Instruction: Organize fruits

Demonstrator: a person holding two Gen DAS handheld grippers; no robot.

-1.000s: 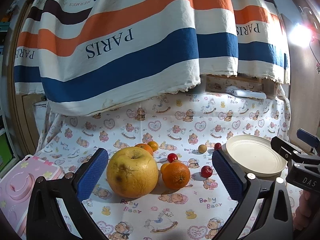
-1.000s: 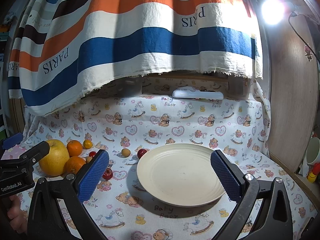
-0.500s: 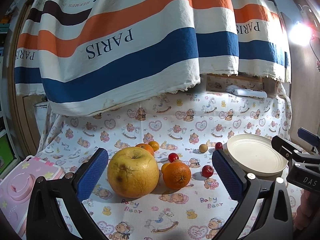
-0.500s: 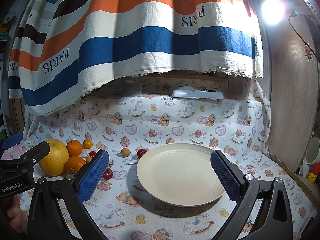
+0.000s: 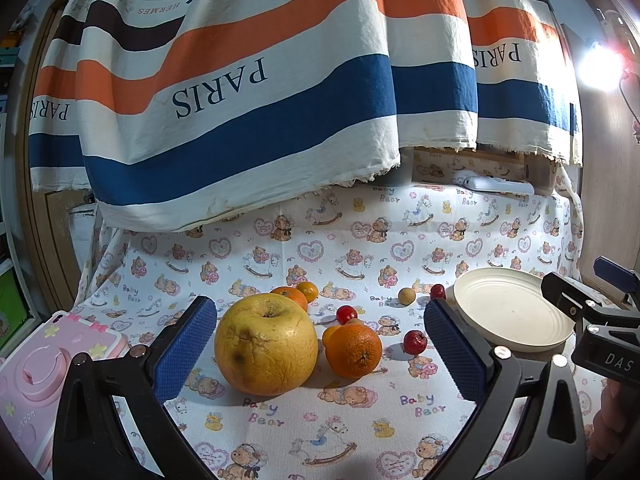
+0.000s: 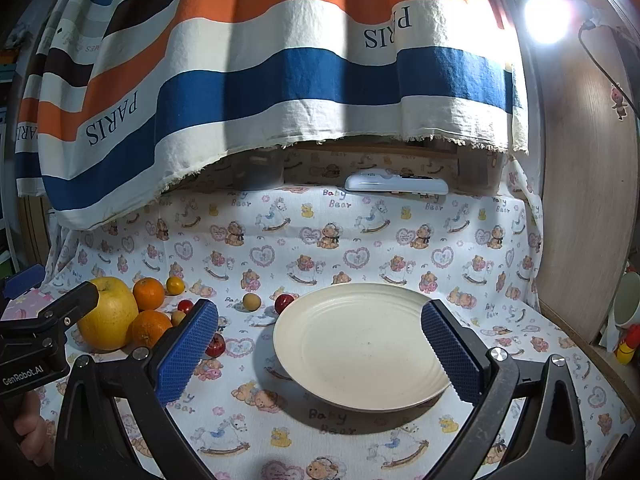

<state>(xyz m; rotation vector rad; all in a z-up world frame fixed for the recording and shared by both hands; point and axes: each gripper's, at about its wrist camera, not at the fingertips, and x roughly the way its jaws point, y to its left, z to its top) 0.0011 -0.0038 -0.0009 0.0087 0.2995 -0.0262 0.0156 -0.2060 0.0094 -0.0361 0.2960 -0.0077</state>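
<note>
A big yellow apple [image 5: 266, 346] sits on the bear-print cloth with an orange [image 5: 353, 350] to its right, a second orange [image 5: 291, 295] and a small tangerine [image 5: 309, 290] behind. Small red fruits [image 5: 415, 341] and a tan one [image 5: 406, 295] lie toward the cream plate [image 5: 512, 314]. My left gripper [image 5: 320, 350] is open and empty, its fingers flanking the apple and orange from the near side. My right gripper [image 6: 320, 350] is open and empty over the plate's [image 6: 360, 344] near edge. The apple [image 6: 110, 312] shows at left there.
A pink toy box [image 5: 48, 364] stands at the near left. A striped PARIS cloth [image 5: 248, 92] hangs over the back. A white remote-like device [image 6: 396, 182] lies at the back edge. A wooden wall [image 6: 588, 200] and a cup [image 6: 628, 300] are at right.
The left gripper has shifted very slightly, the fruit appearing a touch higher and to the right. The right gripper has not moved.
</note>
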